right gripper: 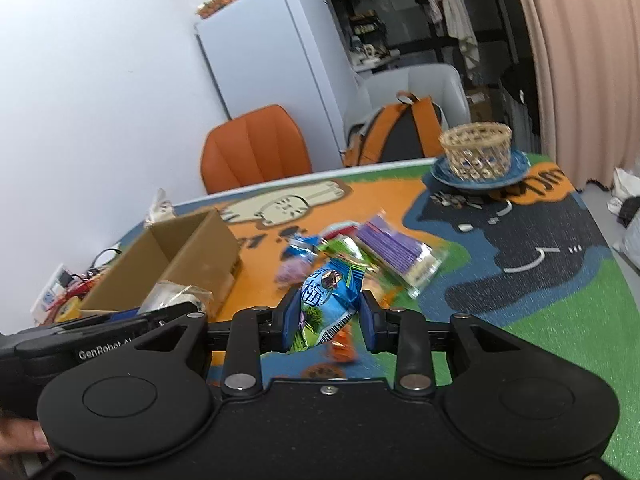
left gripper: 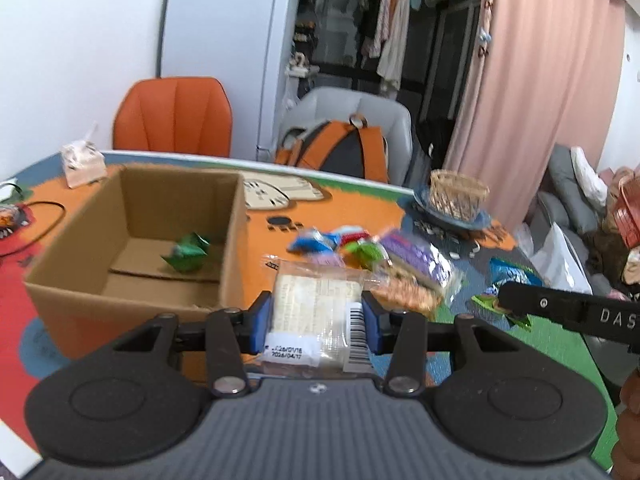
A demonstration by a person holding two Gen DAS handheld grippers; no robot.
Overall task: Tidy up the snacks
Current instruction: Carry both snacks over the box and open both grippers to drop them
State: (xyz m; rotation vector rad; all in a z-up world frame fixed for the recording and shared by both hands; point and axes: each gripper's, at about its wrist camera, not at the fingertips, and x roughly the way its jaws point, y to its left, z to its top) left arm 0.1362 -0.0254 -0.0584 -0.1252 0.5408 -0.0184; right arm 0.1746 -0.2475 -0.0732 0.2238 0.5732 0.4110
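My left gripper [left gripper: 316,308] is shut on a clear, pale snack packet [left gripper: 316,300] with a barcode label, held above the table beside the open cardboard box [left gripper: 236,248]. One green wrapped snack [left gripper: 187,252] lies inside the box. My right gripper [right gripper: 330,310] is shut on a blue and green snack bag [right gripper: 324,304], lifted over the table. A heap of loose snacks [left gripper: 360,248] lies in the table's middle, with a purple packet [right gripper: 394,250] among them. The right gripper's black body [left gripper: 560,312] shows at the right of the left wrist view.
A wicker basket [right gripper: 476,150] stands on a blue plate at the far right of the cartoon table mat [right gripper: 560,280]. An orange chair [left gripper: 174,114], a grey chair bearing an orange backpack [left gripper: 340,148] and a white fridge stand behind. A small carton [left gripper: 82,162] and cables lie far left.
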